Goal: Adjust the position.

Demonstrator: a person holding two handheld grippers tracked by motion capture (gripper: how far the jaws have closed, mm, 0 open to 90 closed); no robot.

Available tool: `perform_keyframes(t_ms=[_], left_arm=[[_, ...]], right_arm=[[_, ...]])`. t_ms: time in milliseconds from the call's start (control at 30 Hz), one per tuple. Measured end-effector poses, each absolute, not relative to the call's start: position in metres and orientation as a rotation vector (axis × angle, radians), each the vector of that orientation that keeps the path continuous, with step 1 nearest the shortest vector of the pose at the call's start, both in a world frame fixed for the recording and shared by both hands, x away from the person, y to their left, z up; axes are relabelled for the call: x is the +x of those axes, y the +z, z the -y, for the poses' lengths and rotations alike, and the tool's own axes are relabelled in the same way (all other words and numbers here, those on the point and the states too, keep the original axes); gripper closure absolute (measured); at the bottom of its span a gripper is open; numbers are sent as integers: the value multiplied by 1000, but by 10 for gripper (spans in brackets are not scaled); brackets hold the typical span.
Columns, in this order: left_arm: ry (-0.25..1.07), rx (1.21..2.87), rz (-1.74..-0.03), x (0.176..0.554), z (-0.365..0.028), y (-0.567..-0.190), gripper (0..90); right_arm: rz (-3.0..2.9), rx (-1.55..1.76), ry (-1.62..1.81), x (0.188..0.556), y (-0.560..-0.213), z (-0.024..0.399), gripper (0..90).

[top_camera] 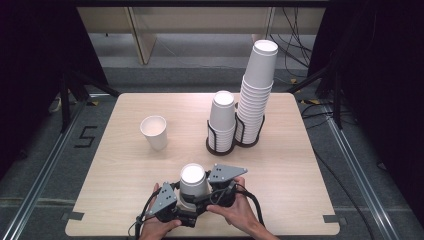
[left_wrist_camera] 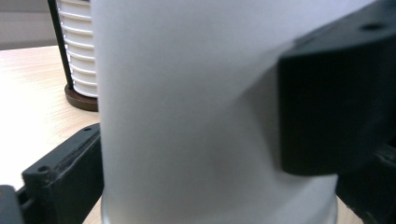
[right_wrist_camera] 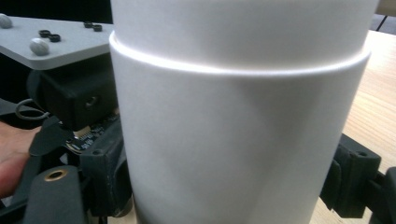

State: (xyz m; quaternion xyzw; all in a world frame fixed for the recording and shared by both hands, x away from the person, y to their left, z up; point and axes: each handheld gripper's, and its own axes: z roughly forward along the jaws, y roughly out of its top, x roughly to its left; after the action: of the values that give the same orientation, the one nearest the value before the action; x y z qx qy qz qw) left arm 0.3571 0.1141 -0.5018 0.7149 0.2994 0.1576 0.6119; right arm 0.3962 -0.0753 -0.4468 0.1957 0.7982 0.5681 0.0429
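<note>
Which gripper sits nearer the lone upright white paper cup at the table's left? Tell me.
Left. The left gripper is on the side nearer the lone upright white paper cup; the right gripper sits farther right, across the upside-down nested white cups between them.

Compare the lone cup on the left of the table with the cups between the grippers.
The lone cup stands mouth up, while the cups between the grippers stand base up. The lone cup is single and sits apart on bare wood; the cups between the grippers are nested, one rim showing in the right gripper view, with black jaws on both sides. Both are plain white paper cups.
</note>
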Motion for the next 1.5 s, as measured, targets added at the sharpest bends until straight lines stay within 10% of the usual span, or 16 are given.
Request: perform_keyframes(t_ms=[1500], left_arm=[[471, 1644, -566, 351, -117, -495, 19]], right_arm=[[-2426, 749, 1912, 405, -404, 106, 254]])
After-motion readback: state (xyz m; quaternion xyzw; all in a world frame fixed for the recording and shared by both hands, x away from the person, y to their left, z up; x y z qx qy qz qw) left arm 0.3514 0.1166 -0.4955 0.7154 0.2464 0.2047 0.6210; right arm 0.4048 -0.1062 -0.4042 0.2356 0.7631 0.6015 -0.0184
